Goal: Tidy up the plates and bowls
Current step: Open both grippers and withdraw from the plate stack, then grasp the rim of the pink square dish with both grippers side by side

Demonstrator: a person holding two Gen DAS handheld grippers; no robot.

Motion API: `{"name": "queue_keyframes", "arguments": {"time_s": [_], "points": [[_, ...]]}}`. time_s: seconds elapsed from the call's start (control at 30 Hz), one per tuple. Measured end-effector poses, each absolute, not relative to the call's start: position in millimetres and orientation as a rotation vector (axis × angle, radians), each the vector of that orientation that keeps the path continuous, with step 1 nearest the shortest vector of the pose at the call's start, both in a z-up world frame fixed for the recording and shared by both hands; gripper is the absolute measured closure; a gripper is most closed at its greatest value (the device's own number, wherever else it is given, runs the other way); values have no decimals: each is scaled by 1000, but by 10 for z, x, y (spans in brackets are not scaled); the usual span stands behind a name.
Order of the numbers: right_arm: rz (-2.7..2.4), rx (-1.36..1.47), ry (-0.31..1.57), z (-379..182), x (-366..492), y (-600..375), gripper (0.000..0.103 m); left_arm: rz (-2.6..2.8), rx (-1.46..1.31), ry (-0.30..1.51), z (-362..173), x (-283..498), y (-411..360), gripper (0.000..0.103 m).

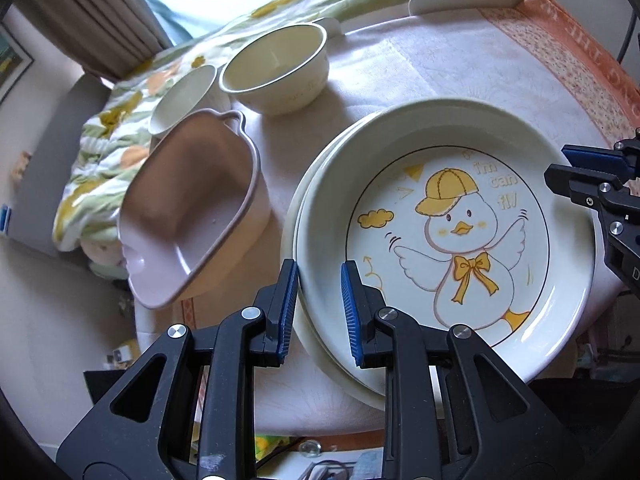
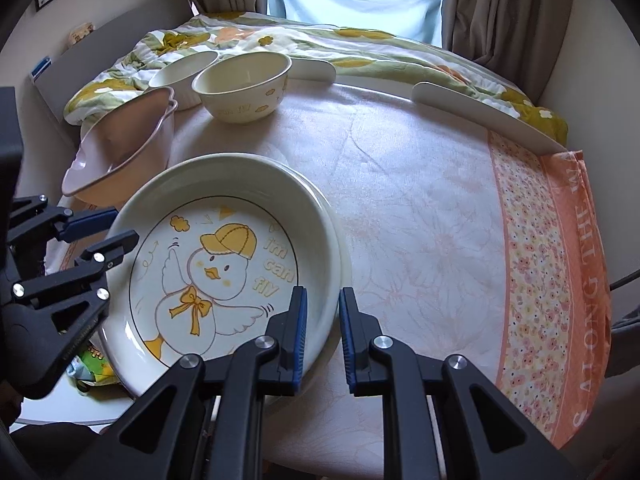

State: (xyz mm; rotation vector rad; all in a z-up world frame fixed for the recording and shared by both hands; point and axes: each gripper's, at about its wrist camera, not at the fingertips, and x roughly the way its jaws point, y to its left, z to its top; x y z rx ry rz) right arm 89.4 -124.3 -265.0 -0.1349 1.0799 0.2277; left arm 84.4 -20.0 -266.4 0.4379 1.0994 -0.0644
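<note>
A cream duck plate (image 1: 460,236) (image 2: 224,264) sits stacked on another cream plate (image 1: 296,208) (image 2: 340,248) on the table. My left gripper (image 1: 320,312) straddles the plates' left rim, jaws apart around it, not pressing. My right gripper (image 2: 323,338) straddles the right rim the same way. Each gripper shows in the other's view, the right one (image 1: 580,176) and the left one (image 2: 104,228). A pink heart-shaped bowl (image 1: 192,208) (image 2: 120,152), a cream round bowl (image 1: 276,68) (image 2: 244,84) and a white ribbed bowl (image 1: 188,96) (image 2: 180,74) stand beyond.
The round table (image 2: 420,200) carries a pale cloth with an orange floral border (image 2: 560,280). White rim guards (image 2: 480,112) (image 2: 312,68) stand at its far edge. A floral quilt (image 2: 360,44) lies behind, curtains beyond.
</note>
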Motion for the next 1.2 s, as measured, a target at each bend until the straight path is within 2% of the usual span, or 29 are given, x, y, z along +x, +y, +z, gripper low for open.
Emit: {"name": "queue_keyframes", "arguments": {"time_s": [0.23,0.47,0.5,0.53,0.57,0.6,0.63,0.67,0.7,0.93,1.0,1.2], "points": [[234,-124,1082,-2651,905,-1259,88,-70,408,1109,-2659,854,-177,83],[272,-6,1049,-2495,986,-1418,88,-52,205,1108,-2379,894,94,82],[277,6,1044,-2471,999,-1433,88,-48,181,1101,-2331,896,135,74],[288,22,1041,-2435,1030,-1450,88,-43,137,1089,-2259,894,201,51],[299,29,1038,-2392,1060,-1459,79,-30,91,1067,-2179,881,273,34],[309,34,1030,-2348,1084,-1464,54,-9,57,1041,-2105,861,341,4],[326,47,1016,-2296,1111,-1470,36,19,26,1002,-2011,831,415,0],[353,64,991,-2223,1136,-1474,5,41,1,969,-1922,795,476,0],[376,72,967,-2158,1160,-1473,0,59,-22,953,-1840,774,540,0],[562,-22,846,-1682,1414,-1148,0,159,-129,933,-1604,741,945,0],[625,-94,912,-1638,1512,-955,0,171,-186,920,-1573,723,1116,0],[669,-129,897,-1615,1746,-475,0,220,-286,952,-1726,850,1559,0]]}}
